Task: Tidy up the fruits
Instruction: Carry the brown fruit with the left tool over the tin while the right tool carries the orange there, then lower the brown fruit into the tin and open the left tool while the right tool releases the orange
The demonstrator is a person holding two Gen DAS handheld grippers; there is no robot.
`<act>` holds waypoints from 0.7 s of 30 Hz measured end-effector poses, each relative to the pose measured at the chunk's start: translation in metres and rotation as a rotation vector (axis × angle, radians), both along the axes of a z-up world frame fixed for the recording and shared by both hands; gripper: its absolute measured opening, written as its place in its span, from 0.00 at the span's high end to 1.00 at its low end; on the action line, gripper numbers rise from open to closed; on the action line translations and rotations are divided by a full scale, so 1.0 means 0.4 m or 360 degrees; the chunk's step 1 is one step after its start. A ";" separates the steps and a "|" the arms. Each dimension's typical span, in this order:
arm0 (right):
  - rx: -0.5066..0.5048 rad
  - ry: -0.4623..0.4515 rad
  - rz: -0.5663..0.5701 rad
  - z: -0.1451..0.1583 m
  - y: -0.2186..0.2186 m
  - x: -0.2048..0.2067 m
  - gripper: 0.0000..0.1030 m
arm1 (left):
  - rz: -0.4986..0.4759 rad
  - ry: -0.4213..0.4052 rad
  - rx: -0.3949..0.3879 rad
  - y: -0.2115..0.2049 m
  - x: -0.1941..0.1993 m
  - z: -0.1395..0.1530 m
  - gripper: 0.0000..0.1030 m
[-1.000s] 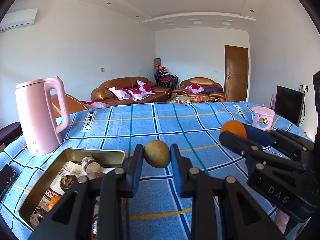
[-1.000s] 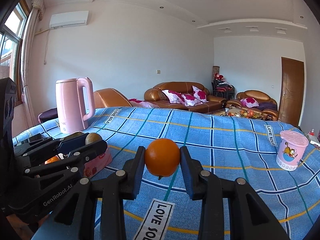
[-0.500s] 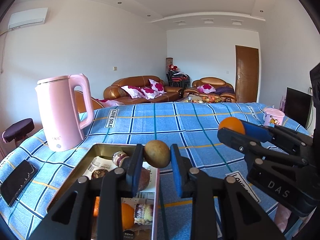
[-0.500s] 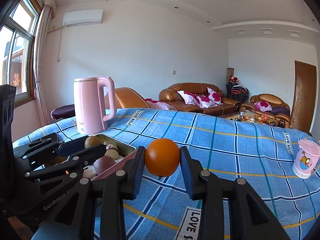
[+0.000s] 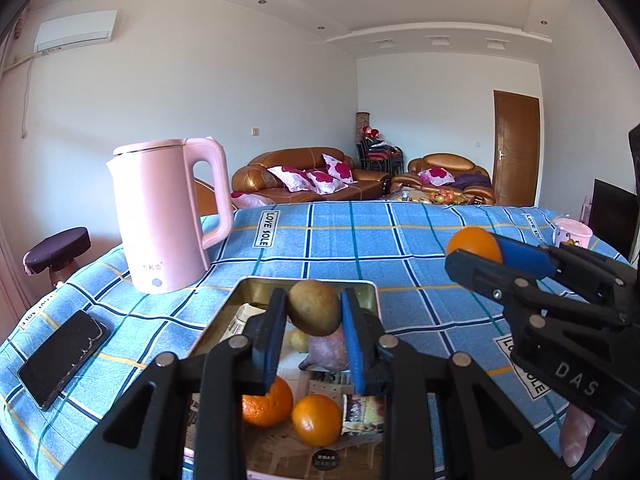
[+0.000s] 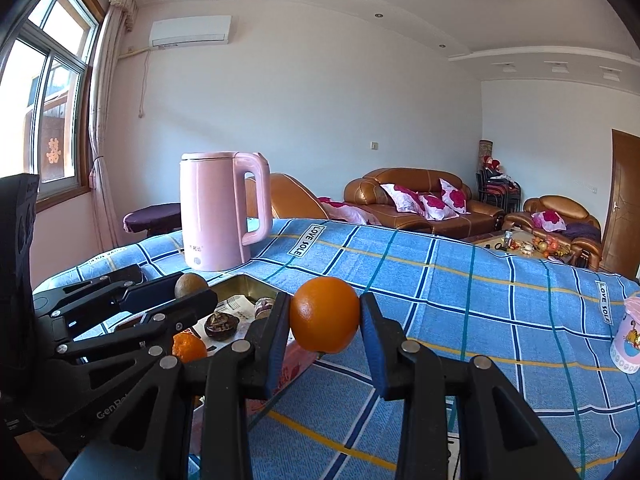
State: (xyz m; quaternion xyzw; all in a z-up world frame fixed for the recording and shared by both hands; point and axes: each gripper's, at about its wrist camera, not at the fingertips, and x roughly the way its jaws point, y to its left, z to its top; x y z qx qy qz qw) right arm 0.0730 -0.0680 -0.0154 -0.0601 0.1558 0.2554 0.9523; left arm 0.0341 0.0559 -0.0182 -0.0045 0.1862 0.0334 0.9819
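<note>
1. The left gripper (image 5: 314, 312) is clamped on a brownish-green, egg-shaped kiwi fruit (image 5: 314, 307), which hangs in the air directly over the far half of a shallow rectangular gold-coloured metal tin (image 5: 370, 292).
2. The right gripper (image 6: 325, 320) is clamped on a round, smooth orange (image 6: 325, 315). It is held above the blue checked tablecloth (image 6: 460, 280), just beside the tin's right edge rather than over it.
3. Already lying in the tin: two small oranges (image 5: 316, 420) near the front, a pale purplish fruit (image 5: 326, 350) under the kiwi, and a small yellowish piece (image 5: 299, 340) beside it. The right wrist view also shows a dark, wrinkled item (image 6: 221, 324) there; I cannot tell what it is. Printed paper lines the bottom.
4. So the sorting looks well under way: several fruits are collected, and two more are lifted and at or near the tin, not yet put down.
5. What seems left is to lower and let go of the kiwi, bring the orange over the rim and set it in a free spot. No other loose fruit shows on the cloth.
6. A tall pink plastic electric kettle (image 5: 168, 216) stands just behind the tin, a black smartphone (image 5: 64, 364) lies to its left, and a small pink cup (image 6: 628, 336) sits well apart to the right.
</note>
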 end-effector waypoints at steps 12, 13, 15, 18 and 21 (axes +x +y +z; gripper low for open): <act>-0.0039 0.0006 0.0100 0.001 0.090 -0.001 0.64 | 0.0108 0.0040 -0.0032 0.084 -0.002 -0.009 0.72; -0.0044 0.0006 0.0107 0.000 0.098 -0.002 0.64 | 0.0114 0.0041 -0.0028 0.088 -0.003 -0.009 0.72; -0.0050 0.0008 0.0119 -0.001 0.111 -0.001 0.64 | 0.0125 0.0047 -0.0027 0.097 -0.005 -0.010 0.72; -0.0057 0.0014 0.0133 -0.002 0.125 0.001 0.64 | 0.0141 0.0063 -0.0030 0.113 -0.002 -0.014 0.72; -0.0063 0.0022 0.0144 -0.003 0.138 0.001 0.64 | 0.0149 0.0081 -0.0024 0.125 0.003 -0.019 0.72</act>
